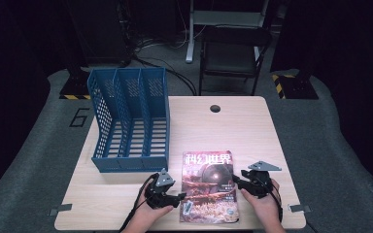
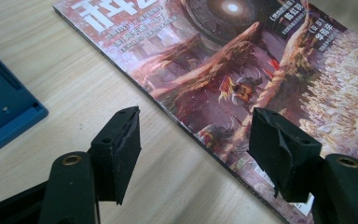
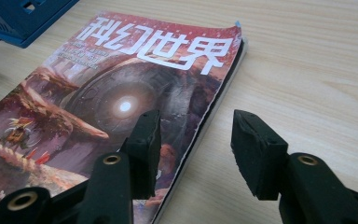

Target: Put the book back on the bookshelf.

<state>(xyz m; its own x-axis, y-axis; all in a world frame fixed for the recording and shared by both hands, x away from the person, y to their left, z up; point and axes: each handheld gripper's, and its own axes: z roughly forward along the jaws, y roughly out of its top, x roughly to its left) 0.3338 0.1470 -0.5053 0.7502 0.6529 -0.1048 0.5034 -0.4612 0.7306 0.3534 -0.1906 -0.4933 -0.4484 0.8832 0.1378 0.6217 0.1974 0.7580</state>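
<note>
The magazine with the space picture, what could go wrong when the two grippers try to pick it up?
The magazine lies flat on the table, so open jaws straddling its edges may slide off or crease the cover. The right edge's pages already look ragged and could tear. Lifted by one side, it may flop open.

A light wooden table (image 1: 252, 131) filled the middle of the high view, with a small dark round hole (image 1: 215, 108) near its far edge at upper centre. A blue file rack (image 1: 128, 121) (three slots, perforated walls) stood on its left part. A magazine (image 1: 209, 187) with a reddish cover lay flat at lower centre, close to the near edge, just right of the rack's front corner.
</note>
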